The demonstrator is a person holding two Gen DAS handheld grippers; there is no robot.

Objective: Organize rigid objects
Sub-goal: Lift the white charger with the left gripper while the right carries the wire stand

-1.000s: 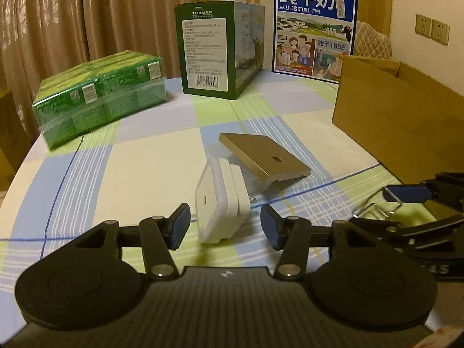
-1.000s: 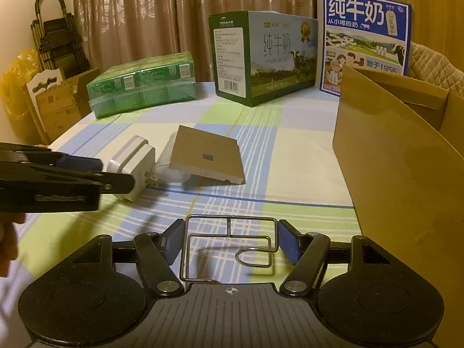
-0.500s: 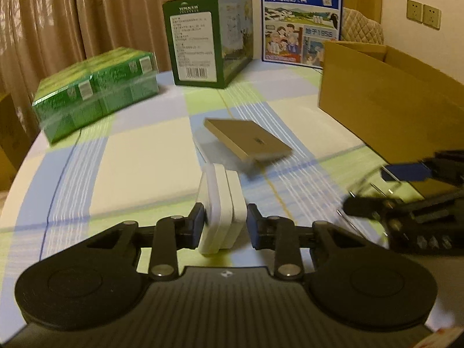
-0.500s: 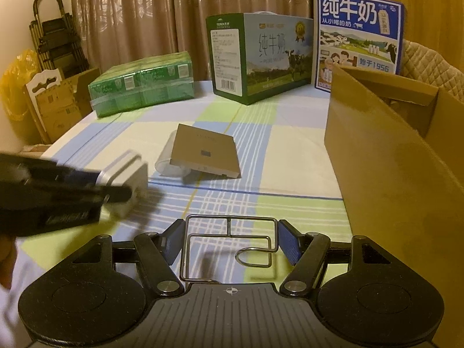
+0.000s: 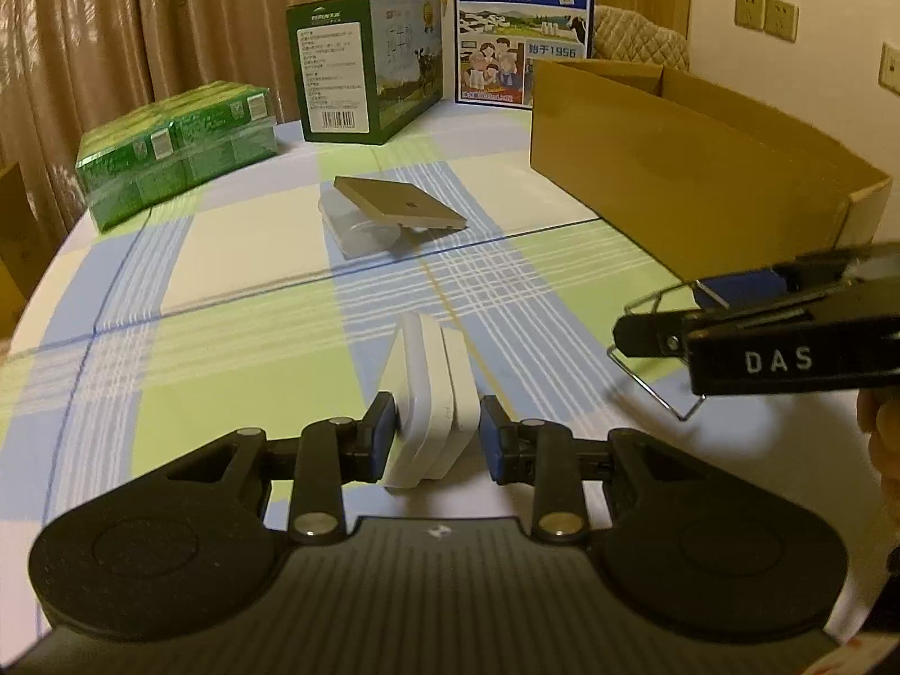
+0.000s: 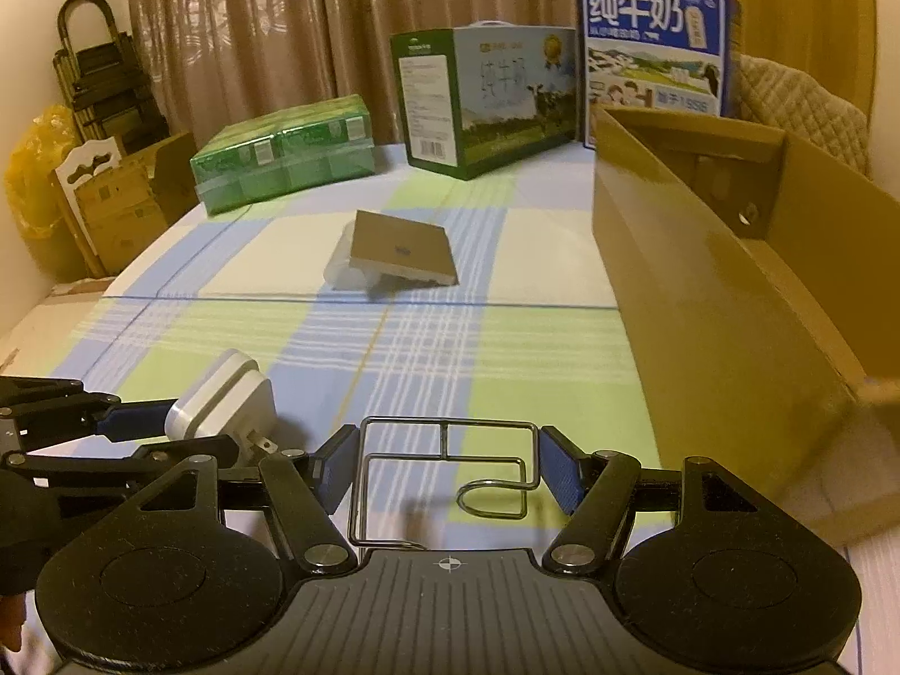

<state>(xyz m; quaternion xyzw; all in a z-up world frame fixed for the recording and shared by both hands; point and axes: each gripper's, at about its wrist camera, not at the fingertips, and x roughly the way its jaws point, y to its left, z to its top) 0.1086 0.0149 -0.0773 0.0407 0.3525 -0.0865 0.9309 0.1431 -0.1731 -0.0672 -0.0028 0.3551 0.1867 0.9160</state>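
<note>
Left gripper (image 5: 433,432) pinches the light, hard, smooth charger (image 5: 430,399) across its flat faces; right gripper (image 6: 444,475) clamps the stiff wire rack (image 6: 444,472).

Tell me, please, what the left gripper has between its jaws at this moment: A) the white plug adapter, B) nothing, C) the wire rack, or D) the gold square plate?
A: the left gripper has its jaws pressed on both sides of the white plug adapter, while the wire rack sits in the right gripper.
</note>
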